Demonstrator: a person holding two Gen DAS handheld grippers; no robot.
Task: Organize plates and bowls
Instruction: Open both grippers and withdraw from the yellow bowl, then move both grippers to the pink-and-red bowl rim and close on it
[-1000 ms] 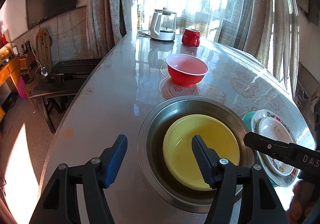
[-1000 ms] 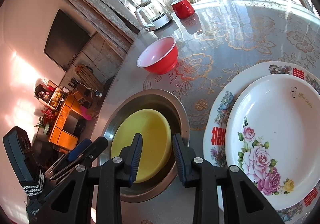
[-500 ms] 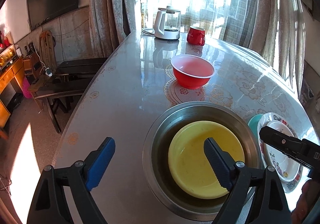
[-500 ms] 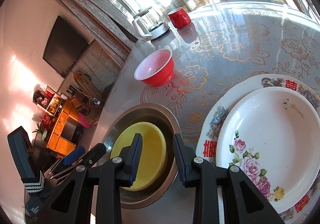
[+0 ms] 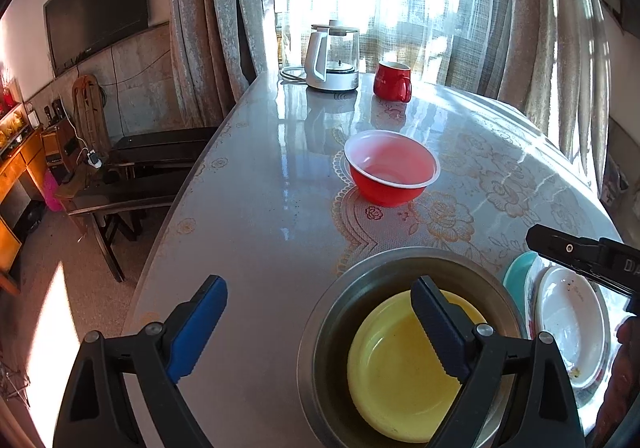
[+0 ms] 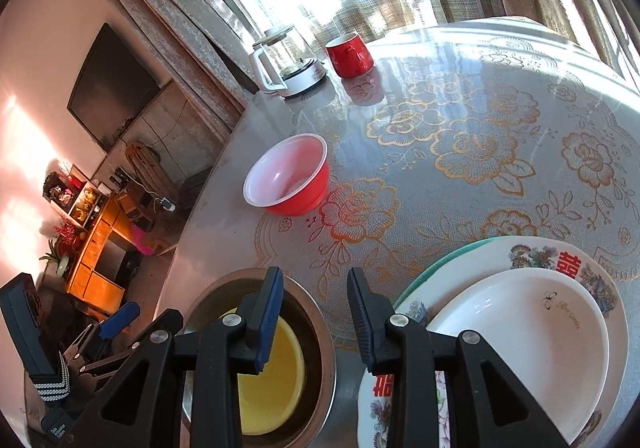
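Here, my left gripper (image 5: 320, 324) is spreading its jaws wider, gripping nothing, its right finger hanging over the yellow bowl (image 5: 404, 372). That bowl sits mouth-up, nested inside one steel basin (image 5: 400, 264) near the table's (image 5: 260, 208) near-left edge. My right gripper (image 6: 312, 312) has a narrow gap between its jaws and nothing in it (it hovers between the basin and the plates). One red bowl (image 6: 290, 178) stands upright, alone, farther along the table. To the right, three plates are stacked flat: white plate (image 6: 532, 332) on a flowered plate (image 6: 500, 254) on a teal one (image 5: 516, 274). One kettle (image 5: 330, 56) and one red mug (image 5: 392, 80) stand at the far end. Bare tabletop lies open between the basin and the red bowl.
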